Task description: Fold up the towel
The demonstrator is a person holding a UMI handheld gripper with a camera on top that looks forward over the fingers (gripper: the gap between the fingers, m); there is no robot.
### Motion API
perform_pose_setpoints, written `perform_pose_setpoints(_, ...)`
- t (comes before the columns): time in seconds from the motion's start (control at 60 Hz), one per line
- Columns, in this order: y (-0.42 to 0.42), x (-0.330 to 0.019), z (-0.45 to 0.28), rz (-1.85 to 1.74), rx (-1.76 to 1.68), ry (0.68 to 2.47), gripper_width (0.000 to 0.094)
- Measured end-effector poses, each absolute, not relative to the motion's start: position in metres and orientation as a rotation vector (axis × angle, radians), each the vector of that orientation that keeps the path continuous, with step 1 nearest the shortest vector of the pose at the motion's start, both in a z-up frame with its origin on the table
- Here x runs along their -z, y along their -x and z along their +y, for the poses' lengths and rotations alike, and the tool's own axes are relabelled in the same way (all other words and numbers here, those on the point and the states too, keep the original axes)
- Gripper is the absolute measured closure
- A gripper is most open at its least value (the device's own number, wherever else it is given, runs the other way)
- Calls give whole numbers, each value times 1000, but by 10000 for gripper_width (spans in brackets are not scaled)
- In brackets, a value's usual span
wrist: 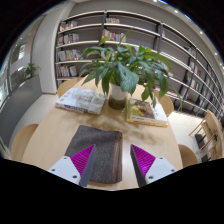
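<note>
We see the towel (97, 146) lying flat on the round, light wooden table (45, 135); it is a dark grey-brown cloth, roughly rectangular, with a slightly raised seam or fold line running across it; its far edge lies near the white pot of the plant (118, 97); its near edge reaches down between the fingers of the gripper (107, 165), which stand apart at either side; we cannot tell whether they touch it.
</note>
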State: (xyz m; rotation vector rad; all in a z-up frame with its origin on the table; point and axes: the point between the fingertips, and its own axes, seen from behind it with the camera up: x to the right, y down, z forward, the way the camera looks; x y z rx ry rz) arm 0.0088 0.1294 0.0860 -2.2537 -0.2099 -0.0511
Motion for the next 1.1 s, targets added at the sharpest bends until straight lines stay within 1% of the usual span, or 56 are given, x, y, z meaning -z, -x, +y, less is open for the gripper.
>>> perform_pose_setpoints(0.067,-12,-124,118,-157,45,2218,177)
perform_pose_setpoints(0.217,-15,-210,76,-62,3,2109,140)
perform_pose_setpoints(0.317,-14,-248,41,-14,-35,2063,139)
perform_pose_setpoints(0.4,-10,-269,9,-7,-52,2042,147)
perform_pose_setpoints(0.55,-11,-279,-48,21,-46,2022,149)
perform_pose_setpoints(0.767,-4,-265,-121,22,-11,2059,149)
perform_pose_setpoints(0.85,0,-258,-137,-5,4,2075,146)
perform_pose_setpoints(1.1,4,-259,-170,-20,11,2092,138)
